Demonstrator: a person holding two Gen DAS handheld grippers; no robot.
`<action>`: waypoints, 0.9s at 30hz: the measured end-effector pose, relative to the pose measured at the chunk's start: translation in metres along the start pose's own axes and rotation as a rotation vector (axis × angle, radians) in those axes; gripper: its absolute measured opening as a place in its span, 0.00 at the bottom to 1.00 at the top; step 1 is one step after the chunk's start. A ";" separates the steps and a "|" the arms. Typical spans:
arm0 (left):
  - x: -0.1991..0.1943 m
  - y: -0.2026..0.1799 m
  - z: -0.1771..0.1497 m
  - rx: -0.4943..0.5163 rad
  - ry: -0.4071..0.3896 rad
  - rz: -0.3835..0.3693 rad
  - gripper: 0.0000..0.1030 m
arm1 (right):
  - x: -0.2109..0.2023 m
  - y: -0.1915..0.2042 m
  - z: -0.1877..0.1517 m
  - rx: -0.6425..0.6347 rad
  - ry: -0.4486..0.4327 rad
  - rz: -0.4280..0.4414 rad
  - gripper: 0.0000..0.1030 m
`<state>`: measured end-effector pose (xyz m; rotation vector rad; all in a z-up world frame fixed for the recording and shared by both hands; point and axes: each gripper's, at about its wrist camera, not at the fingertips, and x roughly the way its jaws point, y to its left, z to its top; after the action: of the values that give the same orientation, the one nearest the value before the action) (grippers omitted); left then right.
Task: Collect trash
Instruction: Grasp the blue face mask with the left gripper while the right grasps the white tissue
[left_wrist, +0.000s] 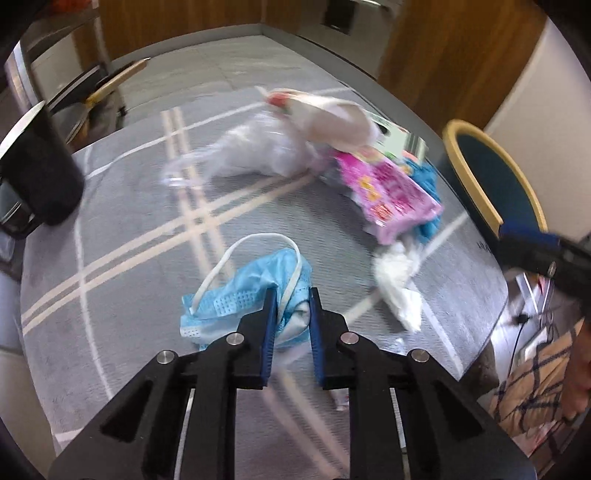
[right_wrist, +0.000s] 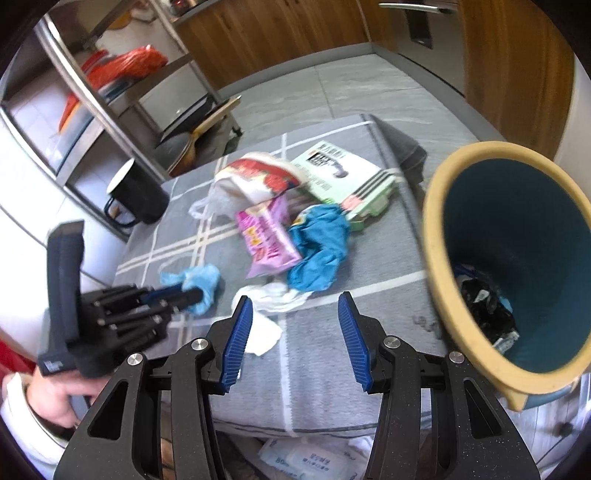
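My left gripper (left_wrist: 292, 295) is shut on a crumpled blue face mask (left_wrist: 236, 295) with a white ear loop, just over the grey checked tablecloth (left_wrist: 122, 280). It shows in the right wrist view (right_wrist: 194, 293) with the mask (right_wrist: 201, 282) in its fingers. My right gripper (right_wrist: 295, 308) is open and empty above white crumpled tissue (right_wrist: 273, 299). A teal bin with a yellow rim (right_wrist: 517, 236) stands at the right with dark trash inside. A pink wrapper (right_wrist: 266, 236), a blue glove (right_wrist: 319, 251) and a white plastic bag (left_wrist: 258, 147) lie in a heap.
A black mug (right_wrist: 136, 192) stands at the table's left edge. A green and white box (right_wrist: 340, 173) lies at the back. A metal shelf unit (right_wrist: 110, 110) stands beyond the table, wooden cabinets behind it. A wipes pack (right_wrist: 306, 459) lies below the table's near edge.
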<state>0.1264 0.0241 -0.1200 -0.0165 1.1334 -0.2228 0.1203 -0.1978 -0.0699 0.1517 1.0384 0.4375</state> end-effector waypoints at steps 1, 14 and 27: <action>-0.002 0.006 0.000 -0.019 -0.006 0.003 0.16 | 0.003 0.004 0.000 -0.010 0.005 -0.001 0.49; -0.014 0.042 -0.003 -0.184 -0.056 -0.010 0.16 | 0.062 0.070 -0.011 -0.317 0.062 -0.103 0.43; -0.028 0.035 0.004 -0.176 -0.103 -0.034 0.16 | 0.051 0.049 -0.009 -0.221 0.057 0.031 0.10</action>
<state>0.1246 0.0627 -0.0976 -0.2015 1.0475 -0.1495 0.1204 -0.1335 -0.0993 -0.0420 1.0373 0.5844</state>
